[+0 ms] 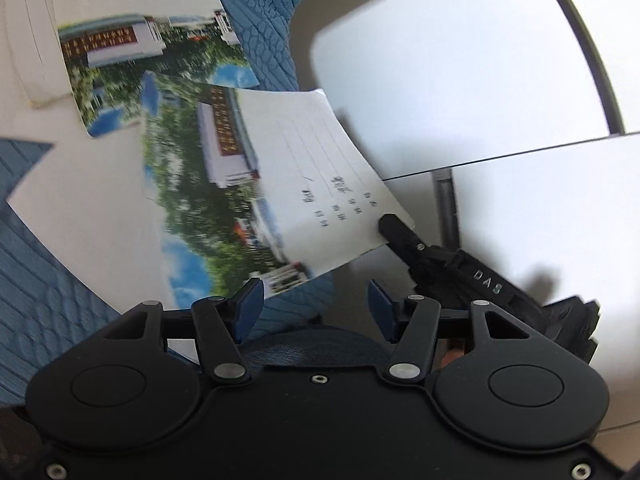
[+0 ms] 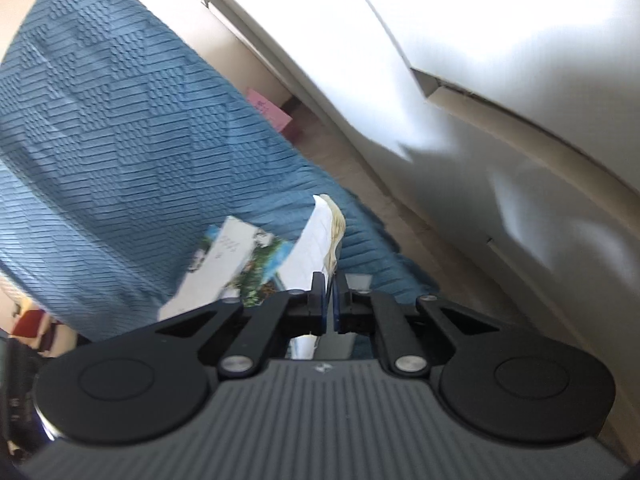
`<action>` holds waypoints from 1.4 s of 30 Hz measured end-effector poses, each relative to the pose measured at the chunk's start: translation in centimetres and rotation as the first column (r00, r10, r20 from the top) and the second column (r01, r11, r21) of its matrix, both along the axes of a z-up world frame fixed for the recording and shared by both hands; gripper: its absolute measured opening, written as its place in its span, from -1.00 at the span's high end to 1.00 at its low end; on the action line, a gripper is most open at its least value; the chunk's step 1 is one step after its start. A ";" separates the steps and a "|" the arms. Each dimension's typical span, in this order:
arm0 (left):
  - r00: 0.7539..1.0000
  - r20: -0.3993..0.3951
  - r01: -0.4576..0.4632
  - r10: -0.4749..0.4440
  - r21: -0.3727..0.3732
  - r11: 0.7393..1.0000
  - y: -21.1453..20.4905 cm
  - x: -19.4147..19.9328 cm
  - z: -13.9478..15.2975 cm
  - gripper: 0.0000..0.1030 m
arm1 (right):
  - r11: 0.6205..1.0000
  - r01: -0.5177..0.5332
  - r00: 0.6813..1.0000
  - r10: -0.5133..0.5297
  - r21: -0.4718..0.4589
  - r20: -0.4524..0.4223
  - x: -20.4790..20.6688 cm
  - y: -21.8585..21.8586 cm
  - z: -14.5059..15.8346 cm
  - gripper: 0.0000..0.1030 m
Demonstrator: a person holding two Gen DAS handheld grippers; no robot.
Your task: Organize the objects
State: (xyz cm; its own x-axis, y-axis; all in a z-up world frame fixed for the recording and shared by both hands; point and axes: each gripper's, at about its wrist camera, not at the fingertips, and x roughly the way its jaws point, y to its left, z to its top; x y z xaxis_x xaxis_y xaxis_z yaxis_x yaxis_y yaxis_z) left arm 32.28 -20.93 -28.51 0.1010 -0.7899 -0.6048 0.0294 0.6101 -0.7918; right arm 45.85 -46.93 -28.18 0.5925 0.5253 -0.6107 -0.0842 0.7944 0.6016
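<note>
Left wrist view: left gripper [image 1: 316, 312] hangs open, empty; right gripper [image 1: 394, 226] pinches the corner of a booklet [image 1: 256, 184] lifted over the blue blanket [image 1: 48, 280]. A second booklet [image 1: 132, 60] lies unsorted.

Right wrist view: jaws clamped on the booklet's edge [image 2: 320, 236]. Judged early; stacking remains.

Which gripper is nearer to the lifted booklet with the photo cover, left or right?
Right. The right gripper is shut on the booklet at its corner; the left gripper is open, just short of its near edge.
</note>
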 end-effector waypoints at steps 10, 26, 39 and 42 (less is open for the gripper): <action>0.977 -0.190 -0.132 0.101 -0.158 0.979 0.3 -1.3 -2.3 -0.19 | 0.997 0.055 0.998 -0.054 0.050 -0.028 -3.1 0.1 0.8 0.91; 0.954 -0.273 -0.196 0.125 -0.250 0.948 0.5 -3.2 -1.6 -0.31 | 0.965 0.228 0.971 -0.216 0.127 -0.100 -5.7 -0.3 1.0 0.91; 0.905 -0.346 -0.339 0.249 -0.231 0.912 3.7 -4.6 -3.2 -0.09 | 0.950 0.275 0.954 -0.251 0.149 -0.165 -8.6 1.7 1.5 0.91; 0.893 -0.365 -0.354 0.263 -0.210 0.911 4.0 -5.2 -3.7 0.10 | 0.952 0.271 0.956 -0.249 0.140 -0.158 -9.5 2.1 1.9 0.91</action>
State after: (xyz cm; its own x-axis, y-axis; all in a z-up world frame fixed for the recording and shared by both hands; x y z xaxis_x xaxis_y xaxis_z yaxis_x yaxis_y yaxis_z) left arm 27.10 -16.92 -32.21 0.2023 -0.8850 -0.4194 -0.4094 0.3126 -0.8571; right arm 36.31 -44.79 -26.31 0.6378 0.4608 -0.6171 0.2046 0.6711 0.7126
